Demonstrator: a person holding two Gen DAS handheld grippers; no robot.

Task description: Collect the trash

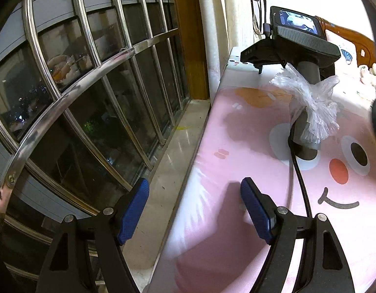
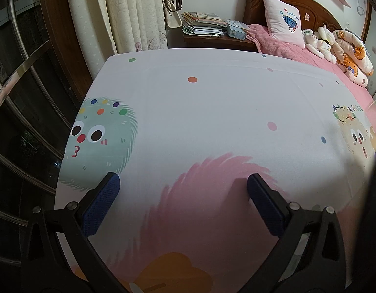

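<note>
A crumpled clear plastic bag (image 1: 312, 102) bunches against the grey handle (image 1: 307, 144) of a black hand-held unit with a small screen (image 1: 300, 36), which stands on the cartoon-printed table cover (image 1: 236, 146). My left gripper (image 1: 194, 185) is open with nothing between its blue pads. It hangs over the table's left edge, nearer than the bag and to its left. In the right wrist view my right gripper (image 2: 183, 179) is also open and empty above the pink patch of the table cover (image 2: 212, 112). No trash shows in that view.
A window with steel bars (image 1: 90, 85) and a marble sill (image 1: 168, 161) run along the table's left edge. A black cable (image 1: 301, 183) trails from the unit. Beyond the table are a curtain (image 2: 119, 14), a nightstand with stacked papers (image 2: 205, 24) and a bed with a pillow (image 2: 284, 22) and plush toys (image 2: 319, 40).
</note>
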